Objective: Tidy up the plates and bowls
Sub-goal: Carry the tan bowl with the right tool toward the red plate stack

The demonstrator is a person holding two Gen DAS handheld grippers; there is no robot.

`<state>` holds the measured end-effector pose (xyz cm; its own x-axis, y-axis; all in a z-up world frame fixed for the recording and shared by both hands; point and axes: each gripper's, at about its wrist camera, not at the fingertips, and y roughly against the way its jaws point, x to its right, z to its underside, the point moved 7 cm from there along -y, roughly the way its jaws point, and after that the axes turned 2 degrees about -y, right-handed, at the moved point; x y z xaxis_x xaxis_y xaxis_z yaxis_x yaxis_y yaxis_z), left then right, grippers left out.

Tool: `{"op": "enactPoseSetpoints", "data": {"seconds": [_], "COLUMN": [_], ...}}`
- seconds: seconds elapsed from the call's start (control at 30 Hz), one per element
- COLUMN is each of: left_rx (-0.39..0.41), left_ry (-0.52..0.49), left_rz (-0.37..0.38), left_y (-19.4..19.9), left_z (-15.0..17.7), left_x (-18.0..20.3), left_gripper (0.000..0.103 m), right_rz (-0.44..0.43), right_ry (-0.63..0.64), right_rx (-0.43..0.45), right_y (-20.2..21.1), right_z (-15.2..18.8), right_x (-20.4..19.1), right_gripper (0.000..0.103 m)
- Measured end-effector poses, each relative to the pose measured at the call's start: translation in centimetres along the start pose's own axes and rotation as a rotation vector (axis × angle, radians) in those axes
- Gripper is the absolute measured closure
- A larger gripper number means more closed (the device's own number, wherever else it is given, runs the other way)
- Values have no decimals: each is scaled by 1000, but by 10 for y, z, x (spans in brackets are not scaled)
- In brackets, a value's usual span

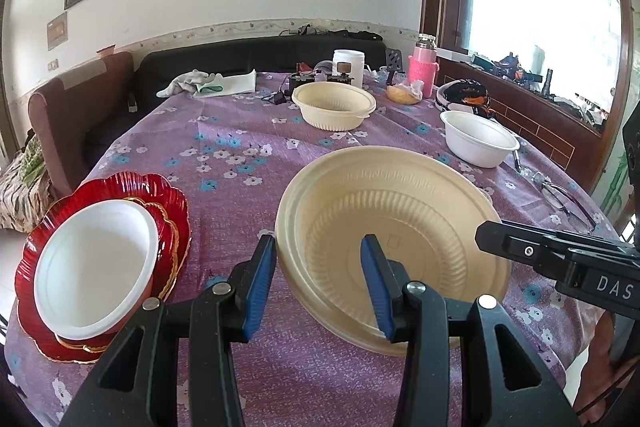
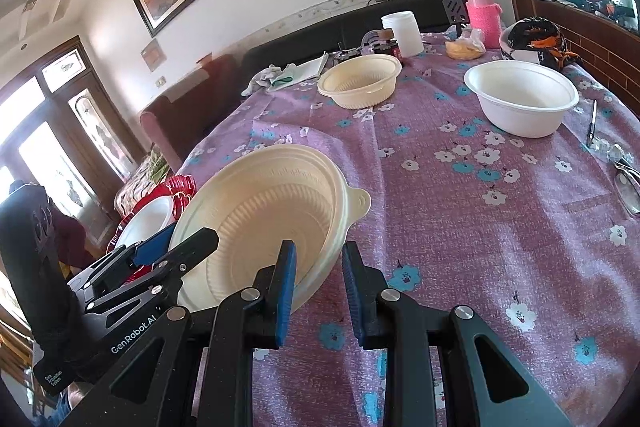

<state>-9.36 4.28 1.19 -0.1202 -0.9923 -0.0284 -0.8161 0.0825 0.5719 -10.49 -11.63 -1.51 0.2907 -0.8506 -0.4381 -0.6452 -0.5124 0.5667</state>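
Observation:
A cream ribbed bowl (image 1: 400,227) (image 2: 260,227) hangs tilted over the purple flowered tablecloth (image 1: 240,155), its inside turned toward both cameras. My left gripper (image 1: 318,283) is shut on its left wall, one blue pad outside and one inside. My right gripper (image 2: 320,287) is shut on the opposite rim, near the bowl's tab. At the left, a white bowl (image 1: 96,267) sits on stacked red scalloped plates (image 1: 178,211). A second cream bowl (image 1: 332,107) and a second white bowl (image 1: 480,143) stand farther back.
At the far end stand a white jar (image 1: 349,65), a pink bottle (image 1: 422,67), a cloth (image 1: 200,83) and small clutter. Glasses (image 1: 560,199) and a pen (image 2: 591,123) lie near the right edge. A brown chair (image 1: 72,107) stands left of the table.

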Motion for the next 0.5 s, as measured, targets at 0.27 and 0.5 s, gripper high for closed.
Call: {"op": "enactPoseSetpoints", "data": {"seconds": [0.27,0.5], "left_rx": [18,37], "left_ry": [13,30], "left_rz": [-9,-22], "left_y": [7,14], "left_z": [-2,-5], "left_x": [-6,-15], "left_gripper": [60,60], "right_rz": [-4,-14], "right_ry": [12,23], "right_rx": [-6,-18], "right_y": [-1,-4], "right_z": [-2,-3], "right_x": [-8,-17], "right_gripper": [77,77]}}
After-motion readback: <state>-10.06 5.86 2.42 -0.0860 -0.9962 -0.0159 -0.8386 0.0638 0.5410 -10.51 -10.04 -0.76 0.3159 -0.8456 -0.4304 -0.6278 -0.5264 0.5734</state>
